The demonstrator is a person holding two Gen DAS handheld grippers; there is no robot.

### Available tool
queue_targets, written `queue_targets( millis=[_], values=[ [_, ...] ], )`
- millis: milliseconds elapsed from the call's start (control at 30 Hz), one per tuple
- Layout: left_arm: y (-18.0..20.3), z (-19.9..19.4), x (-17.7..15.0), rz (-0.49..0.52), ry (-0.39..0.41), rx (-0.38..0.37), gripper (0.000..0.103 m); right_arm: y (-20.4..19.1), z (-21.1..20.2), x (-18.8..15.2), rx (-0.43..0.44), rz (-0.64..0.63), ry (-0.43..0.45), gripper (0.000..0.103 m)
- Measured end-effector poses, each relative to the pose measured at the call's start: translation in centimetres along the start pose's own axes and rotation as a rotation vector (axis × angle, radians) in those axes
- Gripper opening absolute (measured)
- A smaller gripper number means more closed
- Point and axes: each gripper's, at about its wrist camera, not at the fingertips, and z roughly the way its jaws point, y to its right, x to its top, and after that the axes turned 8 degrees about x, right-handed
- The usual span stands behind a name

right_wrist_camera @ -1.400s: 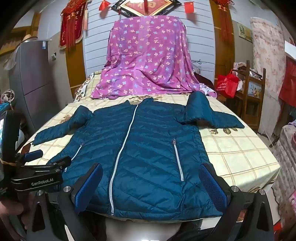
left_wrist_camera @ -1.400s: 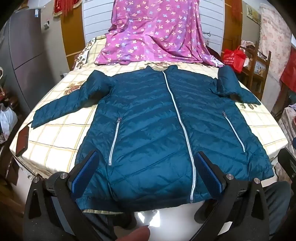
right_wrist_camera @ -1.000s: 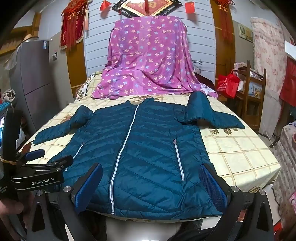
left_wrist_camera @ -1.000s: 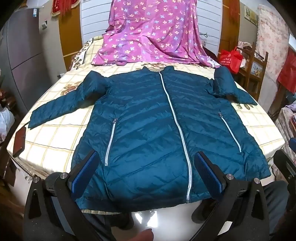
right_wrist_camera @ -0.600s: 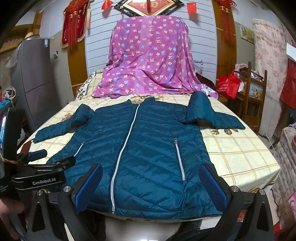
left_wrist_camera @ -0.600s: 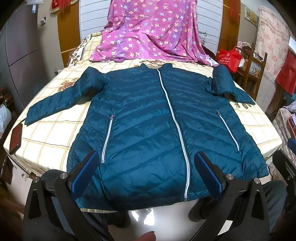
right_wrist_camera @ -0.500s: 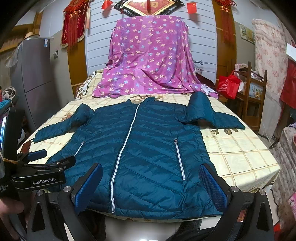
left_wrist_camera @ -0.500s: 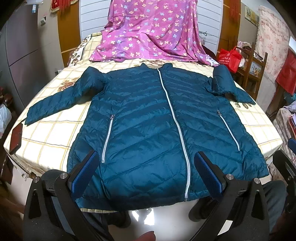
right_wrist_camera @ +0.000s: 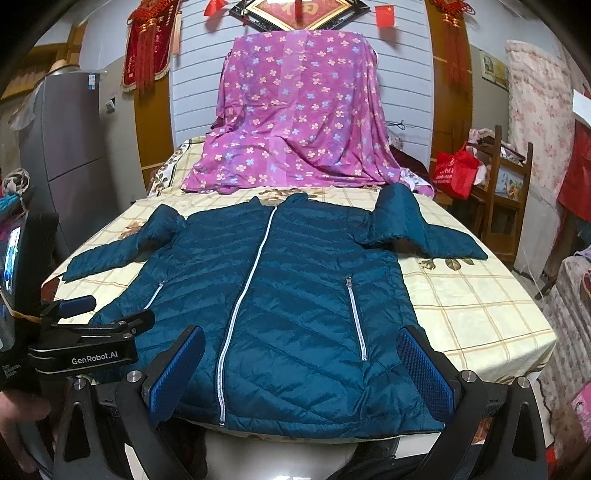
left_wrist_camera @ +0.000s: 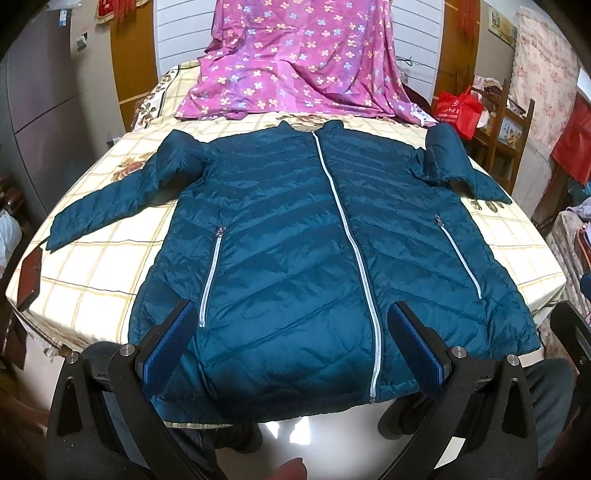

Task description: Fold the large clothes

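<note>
Left hand-held gripper (right_wrist_camera: 79, 325), nearer the jacket (right_wrist_camera: 280, 306), reads "GenRobot.AI".

White lettering reading "GenRobot.AI" is showing on the black body of the left gripper (right_wrist_camera: 83, 360) at the near left, while the characters on the red bag (right_wrist_camera: 452, 171) and the framed wall plaque (right_wrist_camera: 299, 11) are staying too blurred to read.
</note>
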Motion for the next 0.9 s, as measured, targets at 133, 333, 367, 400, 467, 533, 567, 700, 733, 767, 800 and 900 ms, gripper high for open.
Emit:
queue_targets(
  millis=[133,333,367,400,467,533,567,700,733,767,800,900],
  values=[
    [0.2,0.2,0.1,0.002,-0.007,0.001,0.103,-0.1,0.0,-0.1,-0.001,-0.004,-0.002,0.103],
    [-0.1,0.5,0.1,-0.010,-0.021,0.004,0.103,-0.5,-0.1,0.2,0.018,-0.026,0.005,0.103],
    [-0.1,0.5,0.2,-0.012,-0.023,0.002,0.103,-0.6,-0.1,0.3,0.023,-0.029,0.009,0.103],
    [-0.2,0.5,0.2,-0.011,-0.021,0.000,0.103,-0.7,-0.2,0.4,0.029,-0.035,0.016,0.103],
    [-0.3,0.3,0.4,-0.009,-0.011,0.004,0.103,-1.1,-0.4,0.5,0.028,-0.046,0.035,0.103],
    [-0.5,0.5,0.5,-0.011,-0.010,-0.003,0.103,-1.6,-0.2,0.7,0.023,-0.058,0.037,0.103],
    [-0.6,0.7,0.6,-0.013,-0.013,-0.005,0.103,-1.8,0.0,0.8,0.021,-0.064,0.036,0.103],
    [-1.1,2.0,1.1,-0.038,-0.029,-0.027,0.103,-2.5,0.8,1.1,-0.020,-0.092,0.018,0.103],
    [-1.2,2.2,1.1,-0.040,-0.029,-0.030,0.103,-2.6,0.9,1.2,-0.029,-0.096,0.014,0.103],
    [-1.2,2.4,1.2,-0.041,-0.027,-0.035,0.103,-2.6,1.0,1.2,-0.041,-0.096,0.008,0.103],
    [-1.2,2.5,1.3,-0.040,-0.027,-0.034,0.103,-2.6,1.3,1.2,-0.063,-0.095,-0.006,0.103],
    [-1.1,2.6,1.5,-0.038,-0.016,-0.045,0.103,-1.8,1.7,1.3,-0.082,-0.070,-0.039,0.103]
  ],
)
